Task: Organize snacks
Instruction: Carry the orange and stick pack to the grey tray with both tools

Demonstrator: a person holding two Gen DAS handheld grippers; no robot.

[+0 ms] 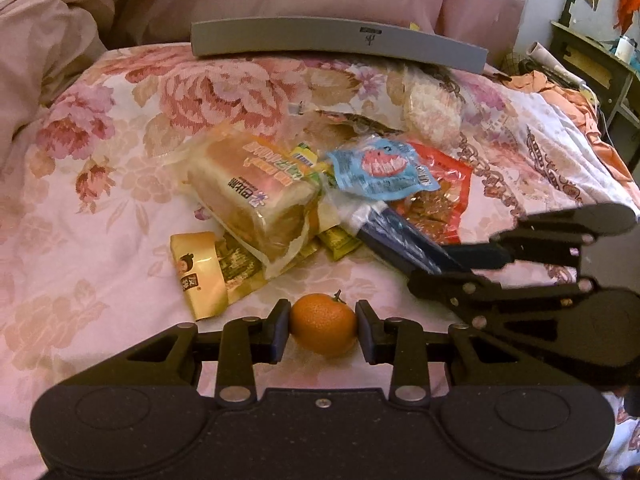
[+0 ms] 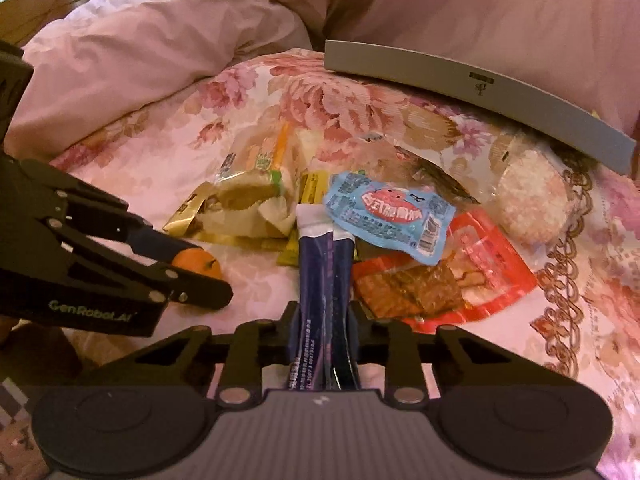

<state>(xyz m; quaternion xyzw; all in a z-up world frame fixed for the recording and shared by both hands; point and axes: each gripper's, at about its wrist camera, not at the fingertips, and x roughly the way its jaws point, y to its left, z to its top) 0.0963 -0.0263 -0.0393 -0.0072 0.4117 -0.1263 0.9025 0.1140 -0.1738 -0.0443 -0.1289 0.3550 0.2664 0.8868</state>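
Pick-up step. Left claw (image 1: 323, 330) clenched on mandarin (image 1: 323, 323), near edge of snack pile on bed (image 1: 80, 240). Right claw (image 2: 323, 322) clamped on dark blue stick packet (image 2: 323, 280). Next, likely: lift both clear, carry toward grey box (image 2: 480, 92) at far side.

Glossy plastic snack wrappers (image 1: 380, 168), matt floral cloth bedspread (image 1: 100, 200), dimpled-skinned orange (image 1: 323, 322)

The right gripper (image 2: 323, 322) clamped a dark blue snack packet (image 2: 322, 280) that ran forward from its fingers. Left of them the left gripper (image 2: 200, 270) gripped a tangerine (image 2: 199, 261). Ahead right lay a light blue packet (image 2: 390, 216) over a red one (image 2: 452, 280).
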